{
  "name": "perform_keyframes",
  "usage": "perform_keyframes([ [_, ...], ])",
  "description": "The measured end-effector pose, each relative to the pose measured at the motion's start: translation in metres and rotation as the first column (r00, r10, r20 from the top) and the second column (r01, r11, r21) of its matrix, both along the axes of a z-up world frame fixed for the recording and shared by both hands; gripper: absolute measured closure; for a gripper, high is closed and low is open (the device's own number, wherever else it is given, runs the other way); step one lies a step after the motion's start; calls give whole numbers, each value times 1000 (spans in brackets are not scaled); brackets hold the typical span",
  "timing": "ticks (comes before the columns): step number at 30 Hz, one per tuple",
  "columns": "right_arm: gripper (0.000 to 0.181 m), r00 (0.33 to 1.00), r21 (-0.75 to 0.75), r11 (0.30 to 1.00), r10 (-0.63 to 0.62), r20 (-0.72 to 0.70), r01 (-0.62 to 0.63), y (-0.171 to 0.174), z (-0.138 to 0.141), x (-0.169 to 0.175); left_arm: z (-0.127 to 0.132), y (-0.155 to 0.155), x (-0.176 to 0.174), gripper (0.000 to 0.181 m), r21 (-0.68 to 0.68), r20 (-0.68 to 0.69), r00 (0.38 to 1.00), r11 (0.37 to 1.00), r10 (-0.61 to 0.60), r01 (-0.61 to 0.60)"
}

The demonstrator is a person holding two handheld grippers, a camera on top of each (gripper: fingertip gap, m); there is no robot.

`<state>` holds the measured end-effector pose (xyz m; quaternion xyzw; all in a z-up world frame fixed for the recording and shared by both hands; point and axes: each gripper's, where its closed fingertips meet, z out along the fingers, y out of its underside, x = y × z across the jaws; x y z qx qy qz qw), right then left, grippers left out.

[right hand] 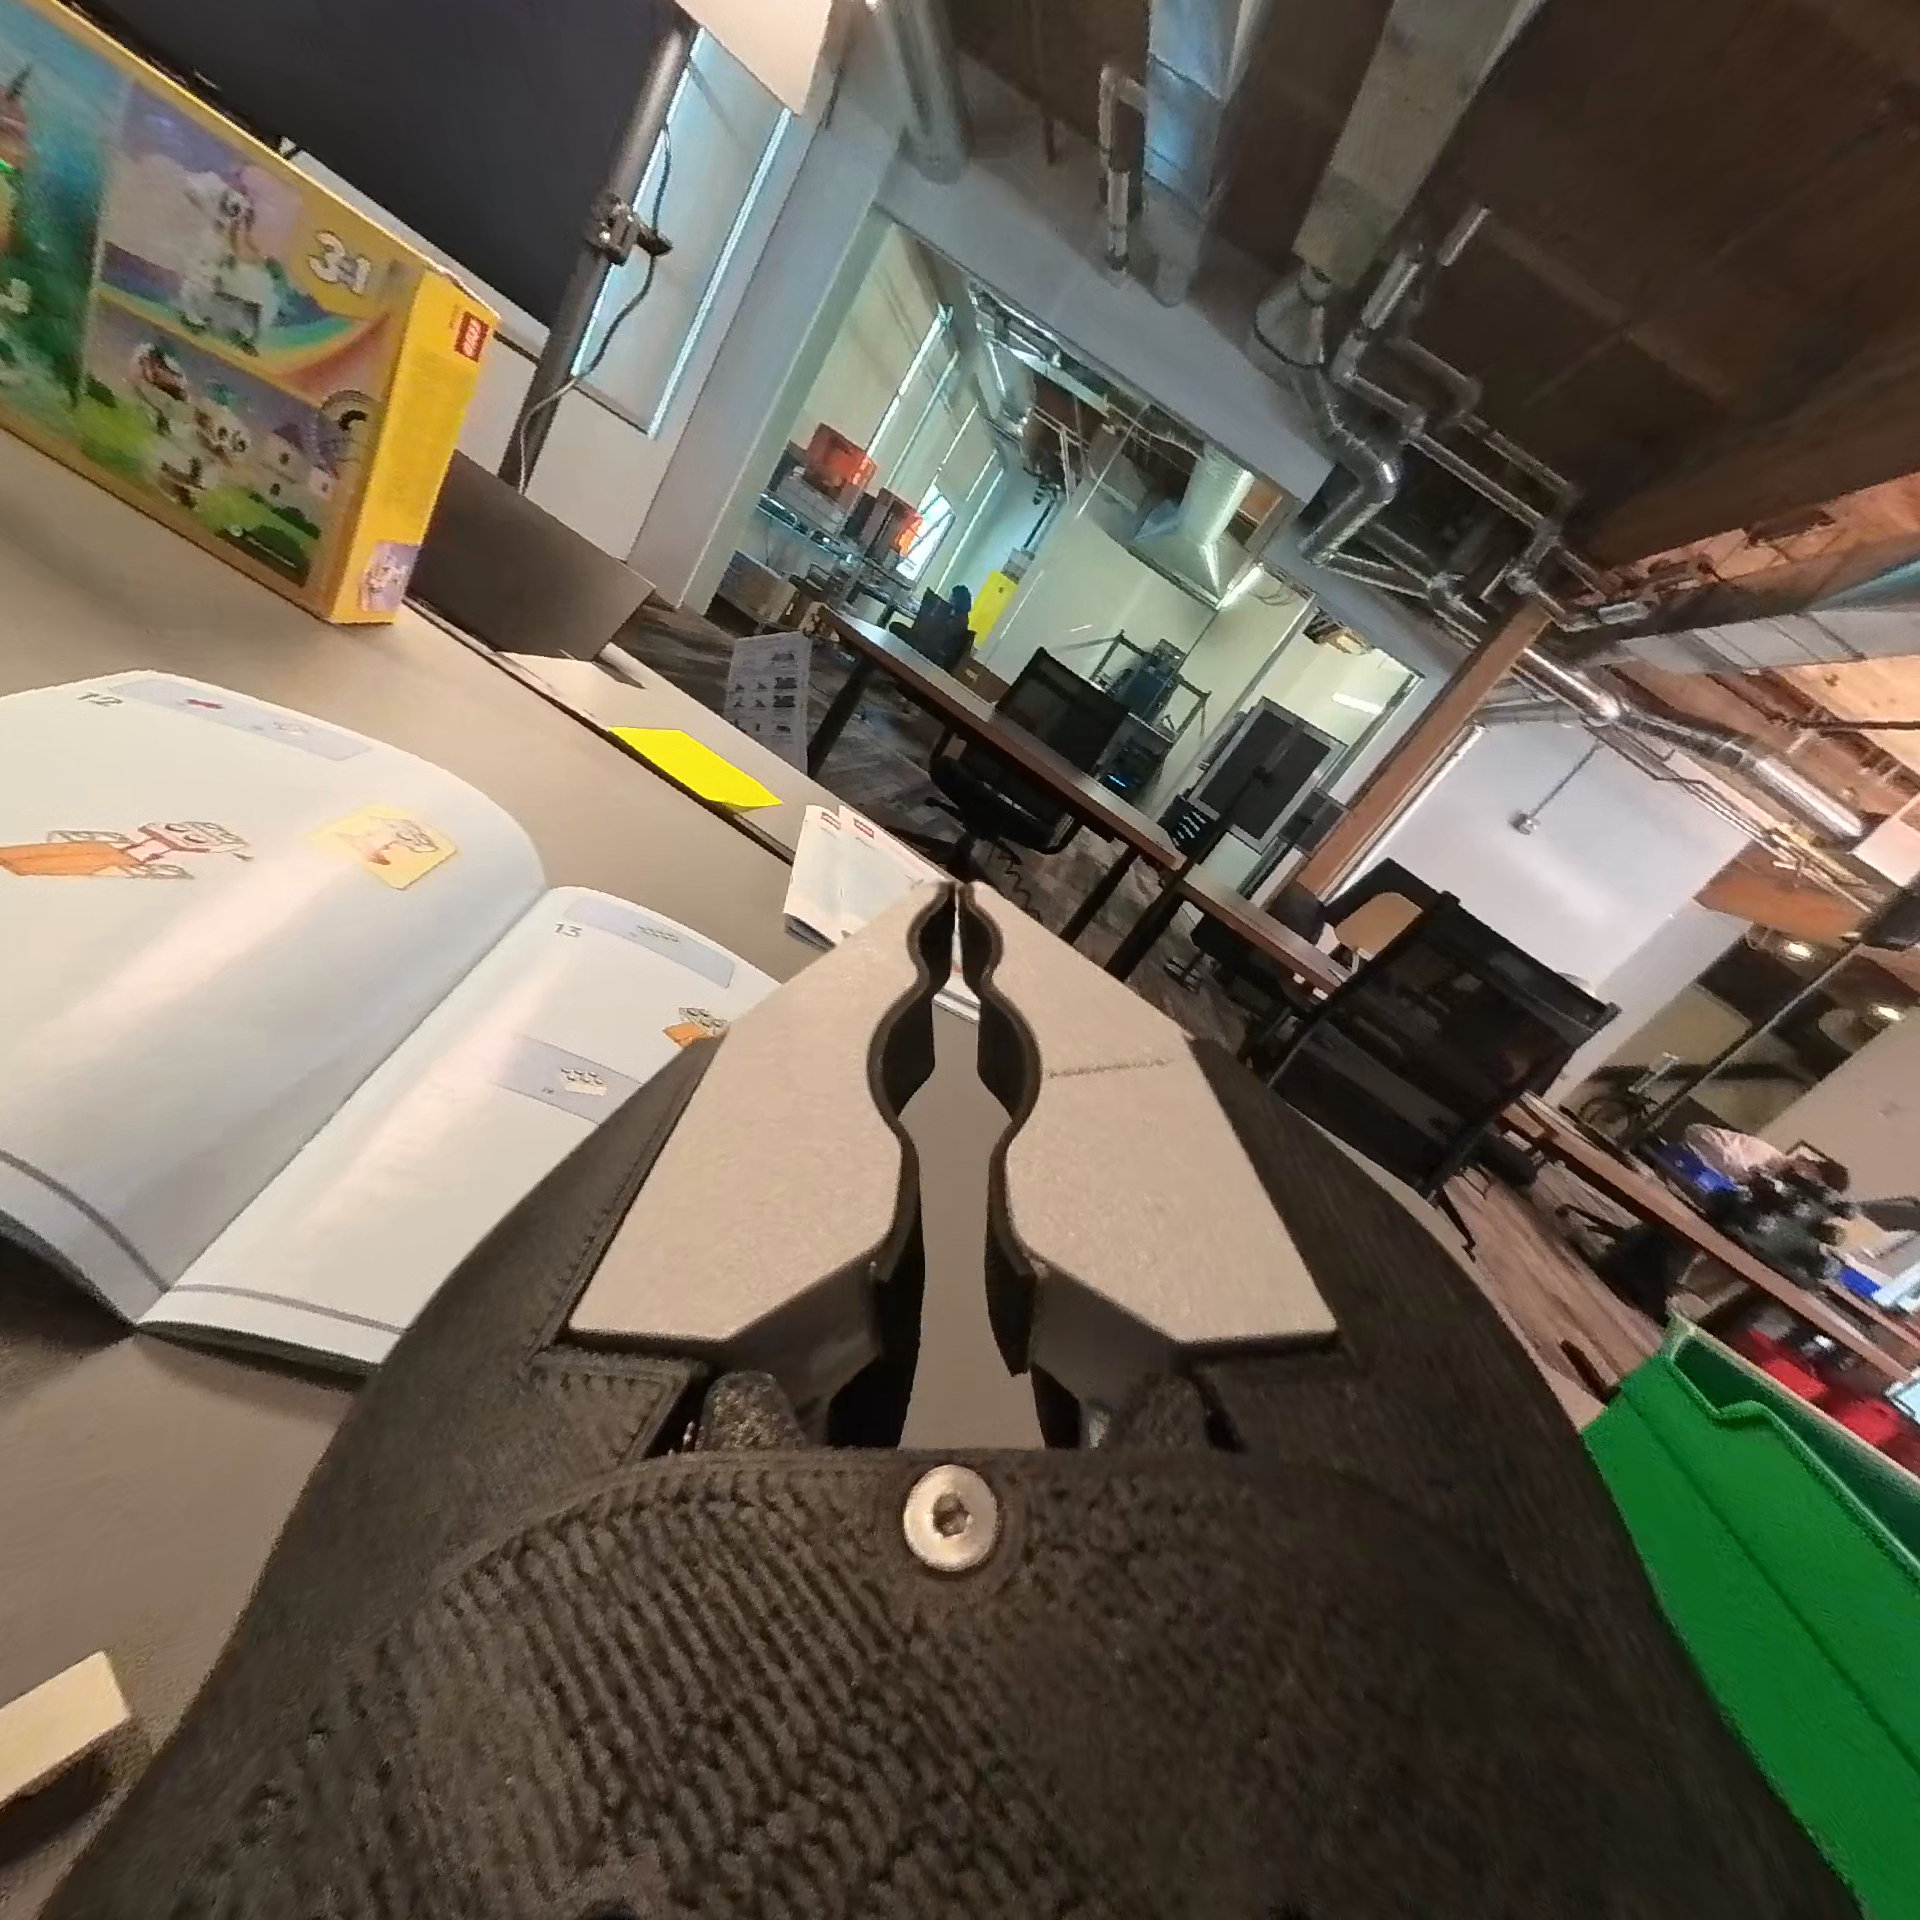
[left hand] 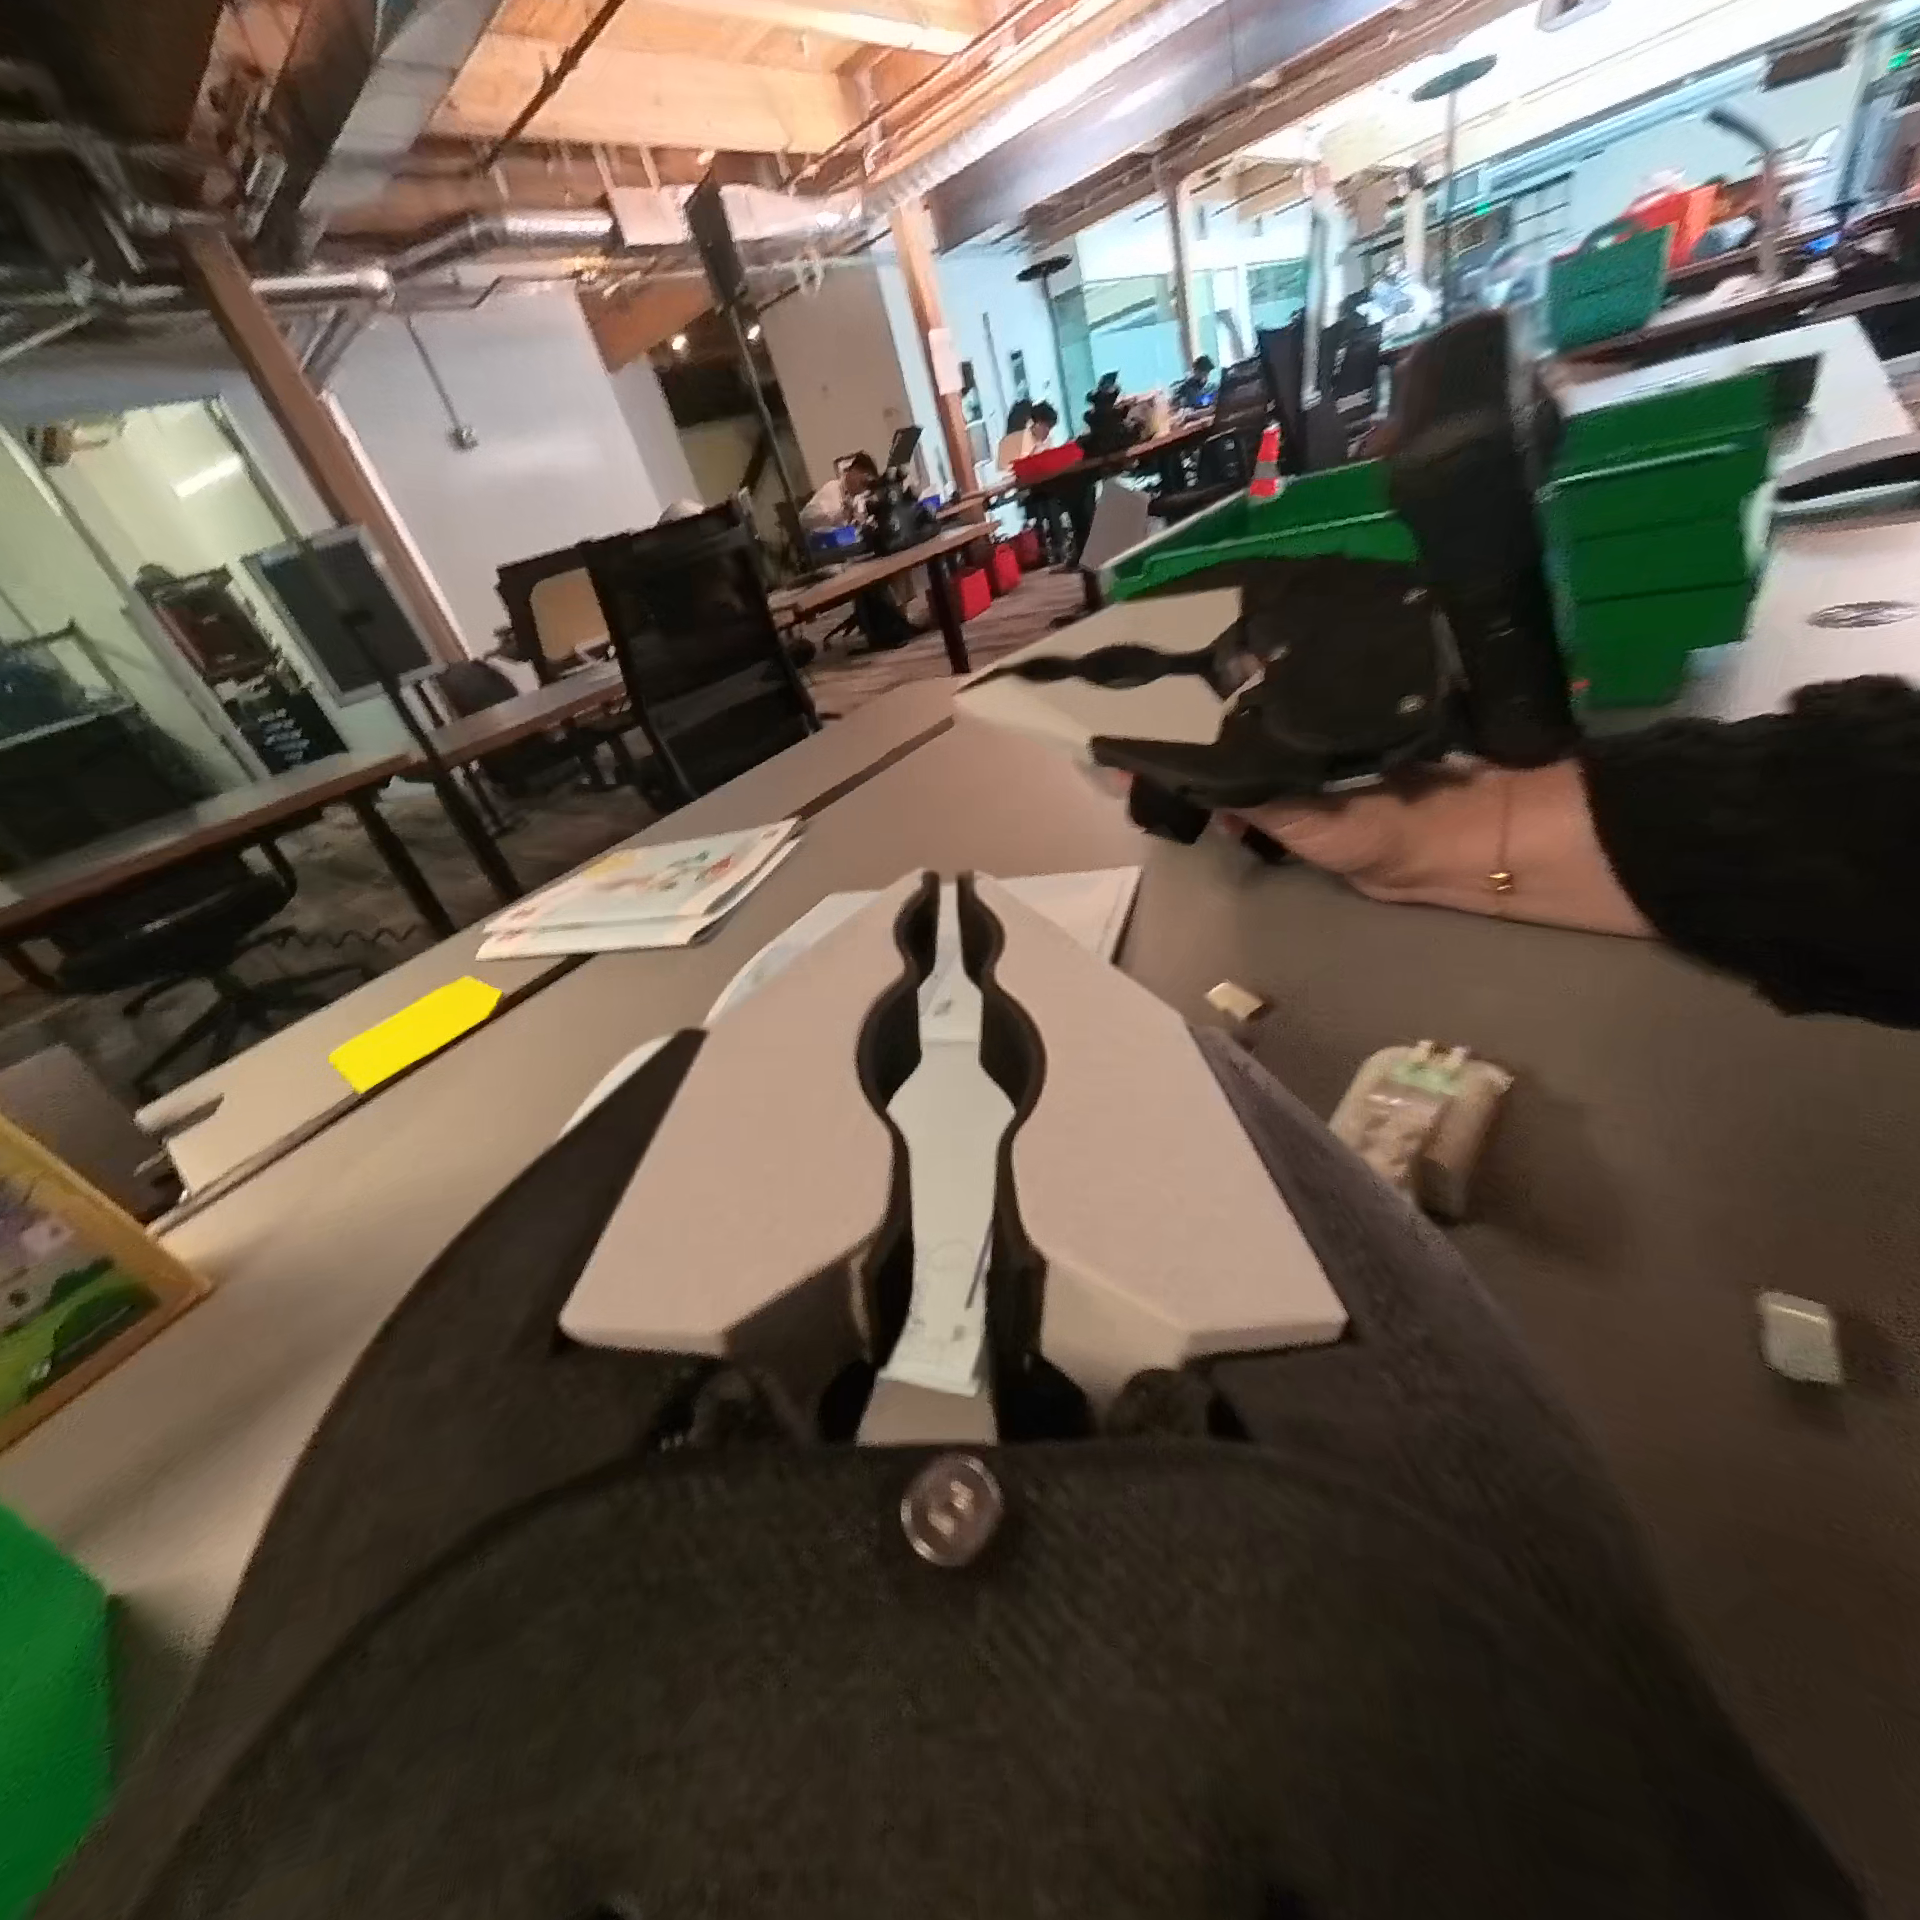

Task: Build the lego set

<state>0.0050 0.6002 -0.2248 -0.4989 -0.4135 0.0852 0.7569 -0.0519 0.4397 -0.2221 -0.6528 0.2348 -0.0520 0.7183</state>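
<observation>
My left gripper [left hand: 943,885] is shut and empty, held over the grey table [left hand: 1558,1299] above the white pages of an open instruction booklet [right hand: 312,987]. My right gripper [right hand: 956,896] is also shut and empty, raised and pointing past the booklet's right page. It also shows in the left wrist view [left hand: 1003,677], held by a hand with a black sleeve. A small bag of Lego pieces [left hand: 1423,1122] lies right of my left gripper. Two small loose pale pieces [left hand: 1236,1000] [left hand: 1803,1351] lie near it. The Lego box [right hand: 239,343] stands at the far left.
Folded booklets [left hand: 644,894] and a yellow card [left hand: 416,1034] lie near the table's far edge. Green bins [left hand: 1621,540] stand at the right, one close beside my right gripper [right hand: 1766,1558]. A pale flat piece [right hand: 52,1735] lies at the lower left. Desks, chairs and people fill the room beyond. About 15 cm separates my left fingertips from my right.
</observation>
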Motion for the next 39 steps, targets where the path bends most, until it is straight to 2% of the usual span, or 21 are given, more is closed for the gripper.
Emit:
perform_keyframes([
  [5, 181, 1000, 24, 1000, -16, 22, 15, -1, 0, -1, 34, -21, 12, 175, 74, 36, 998, 996, -47, 44],
  [10, 181, 1000, 26, 999, -20, 15, 20, 0, 1, 0, 78, -49, -15, 172, 41, 221, 975, 998, 32, -42],
  [12, 181, 1000, 14, 1000, -20, -3, 20, 1, 2, 2, 91, -67, -34, 173, 3, 291, 953, 996, 85, -89],
  [14, 181, 1000, 1, 1000, -18, -24, 18, 2, 3, 4, 101, -84, -60, 174, -42, 302, 940, 987, 161, -155],
  [16, 181, 999, -11, 1000, -21, -41, 20, 3, 4, 6, 111, -99, -101, 174, -71, 305, 907, 957, 289, -281],
  [19, 181, 998, -14, 1000, -22, -51, 21, 4, 5, 7, 122, -114, -159, 174, -101, 317, 852, 908, 416, -406],
  [21, 181, 999, -13, 1000, -20, -48, 20, 3, 5, 7, 111, -110, -191, 174, -194, 290, 829, 878, 478, -438],
  [24, 181, 999, -12, 1000, -18, -44, 17, 3, 4, 6, 69, -87, -227, 175, -432, 227, 820, 809, 525, -399],
  [28, 181, 999, -10, 1000, -14, -36, 14, 2, 4, 5, 11, -54, -263, 159, -676, 143, 811, 655, 567, -338],
  [30, 181, 1000, -8, 1000, -12, -28, 12, 2, 3, 4, -17, -44, -269, 152, -771, 93, 816, 560, 570, -304],
  [32, 181, 1000, -7, 1000, -10, -23, 9, 2, 2, 3, -39, -38, -271, 150, -831, 33, 824, 474, 566, -292],
  [36, 181, 1000, -4, 1000, -4, -13, 4, 1, 1, 1, -68, -24, -265, 151, -880, -12, 843, 395, 537, -264],
  [39, 181, 1000, -4, 1000, -1, -10, 1, 1, 1, 0, -79, -14, -262, 150, -894, -33, 847, 363, 531, -263],
])
